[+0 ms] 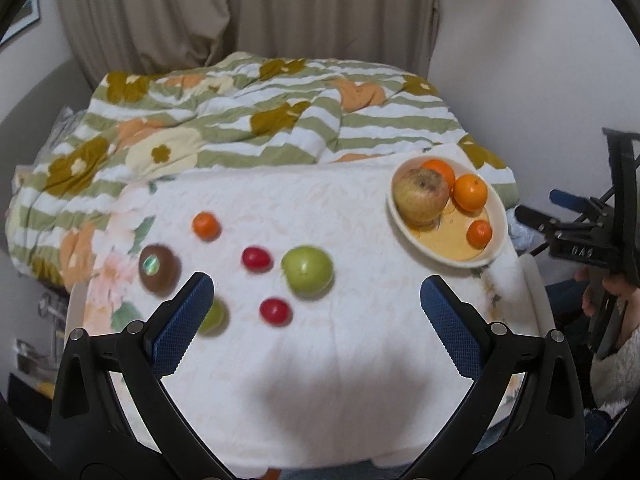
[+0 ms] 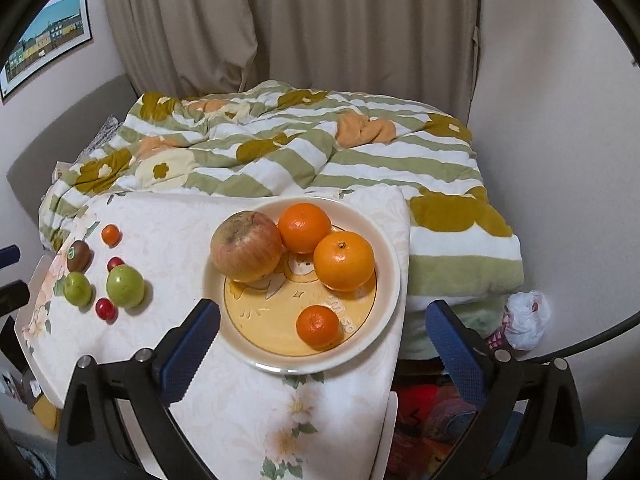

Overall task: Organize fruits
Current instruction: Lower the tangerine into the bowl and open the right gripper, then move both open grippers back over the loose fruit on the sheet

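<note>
Ahead of the left gripper's [image 1: 316, 312] wide, empty jaws lay loose fruit: green apple [image 1: 307, 271], kiwi [image 1: 158, 269]. Right gripper [image 2: 322, 344] gaped empty over the plate [image 2: 390, 280]. Round fruit might roll off the desk [image 1: 320, 380] if nudged.

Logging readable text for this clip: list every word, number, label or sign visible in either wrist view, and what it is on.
"0A6" or similar, pale embossed characters on the black body of the right gripper, seen in the left wrist view; uncertain reading.
Raised lettering on the plate near the small mandarin: partly hidden, not legible.
Sticker on the kiwi: shiny, too blurred to read.
Framed picture on the wall: no readable text.
</note>
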### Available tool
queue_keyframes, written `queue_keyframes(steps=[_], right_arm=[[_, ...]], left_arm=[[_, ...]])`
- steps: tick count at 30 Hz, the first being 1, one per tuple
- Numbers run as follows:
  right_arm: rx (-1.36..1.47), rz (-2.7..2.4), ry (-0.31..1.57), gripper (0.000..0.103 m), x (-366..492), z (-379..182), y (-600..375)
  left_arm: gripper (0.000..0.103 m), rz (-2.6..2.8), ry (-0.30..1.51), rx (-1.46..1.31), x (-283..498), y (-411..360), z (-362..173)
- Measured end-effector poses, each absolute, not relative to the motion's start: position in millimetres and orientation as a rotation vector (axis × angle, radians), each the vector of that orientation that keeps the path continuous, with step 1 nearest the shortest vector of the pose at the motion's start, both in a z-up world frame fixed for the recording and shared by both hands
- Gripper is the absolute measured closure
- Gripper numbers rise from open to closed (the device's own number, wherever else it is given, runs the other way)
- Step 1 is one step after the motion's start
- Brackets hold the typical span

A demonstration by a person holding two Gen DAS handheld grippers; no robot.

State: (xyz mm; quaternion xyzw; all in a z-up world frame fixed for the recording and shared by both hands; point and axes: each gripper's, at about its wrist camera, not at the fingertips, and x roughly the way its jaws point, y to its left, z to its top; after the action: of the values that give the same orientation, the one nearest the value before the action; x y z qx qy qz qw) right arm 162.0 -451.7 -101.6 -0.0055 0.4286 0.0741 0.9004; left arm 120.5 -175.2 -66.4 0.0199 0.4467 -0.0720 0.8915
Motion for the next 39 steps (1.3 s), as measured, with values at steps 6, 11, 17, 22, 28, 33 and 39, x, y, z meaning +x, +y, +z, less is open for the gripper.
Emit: queue_keyframes(steps=[6,11,17,22,28,33,39], right_arm=[[0.027,0.176,0.863,0.001,145,-81,-445],[0.028,0.177,0.838,0.001,133,-58,-424],[0.018,0.088,0.772,0.001,118,-41,-385],[0.055,0.043,0.81,0.001,117,-47,-343],[0.102,-0.028,0.857,0.001,118,-63,-294],[0.173,-0.082,0.902,0.001,117,-84,-264],[0.211,-0.131,0.959,0.001,115,-110,-237]], left_arm=[[0.0,-0.07,0.924,0.033,95,-139,-62],[0.0,-0.037,0.893,0.005,85,-96,-54],[0.0,-0.078,0.907,0.009,93,-52,-59],[0.0,-0.15,0.917,0.072,103,-22,-63],[0.0,-0.27,0.937,0.122,123,8,-73],[0.0,-0.386,0.951,0.184,142,22,-87],[0.0,-0.559,0.985,0.261,165,14,-112]])
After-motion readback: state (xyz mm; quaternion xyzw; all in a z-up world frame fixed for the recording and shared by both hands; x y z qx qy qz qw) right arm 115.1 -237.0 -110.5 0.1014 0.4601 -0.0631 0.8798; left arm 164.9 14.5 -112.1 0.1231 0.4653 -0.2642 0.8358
